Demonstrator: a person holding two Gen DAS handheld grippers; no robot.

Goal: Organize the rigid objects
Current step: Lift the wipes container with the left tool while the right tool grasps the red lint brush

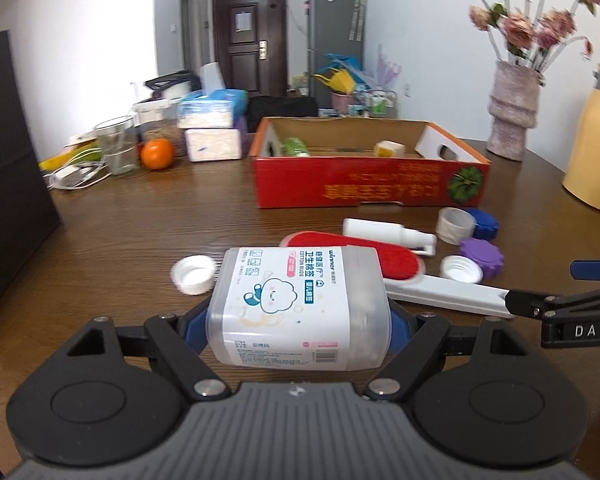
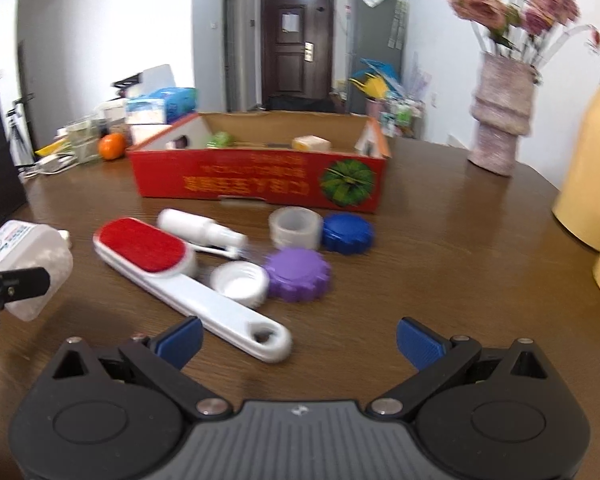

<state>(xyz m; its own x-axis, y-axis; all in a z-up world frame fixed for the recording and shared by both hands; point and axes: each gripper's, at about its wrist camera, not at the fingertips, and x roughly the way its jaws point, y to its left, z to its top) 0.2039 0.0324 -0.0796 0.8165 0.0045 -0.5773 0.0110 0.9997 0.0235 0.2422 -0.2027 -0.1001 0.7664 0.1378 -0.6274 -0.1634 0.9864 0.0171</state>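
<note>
My left gripper (image 1: pixel 298 330) is shut on a clear cotton-bud box (image 1: pixel 298 306) with a white label, held above the table; the box also shows in the right wrist view (image 2: pixel 24 264). My right gripper (image 2: pixel 300 342) is open and empty, just behind the white handle of a red lint brush (image 2: pixel 168 272). Beyond lie a white spray bottle (image 2: pixel 198 226), a white cap (image 2: pixel 240 282), a purple lid (image 2: pixel 298 274), a blue lid (image 2: pixel 348 232) and a clear tape roll (image 2: pixel 294 226). The red cardboard box (image 2: pixel 260 184) stands open behind them.
A loose white cap (image 1: pixel 193 274) lies left of the held box. Inside the red box are a green item (image 2: pixel 220 139) and a yellow block (image 2: pixel 311 143). A vase (image 2: pixel 500 120) and yellow kettle (image 2: pixel 588 160) stand right; an orange (image 1: pixel 157 153), glass (image 1: pixel 118 146), tissues left.
</note>
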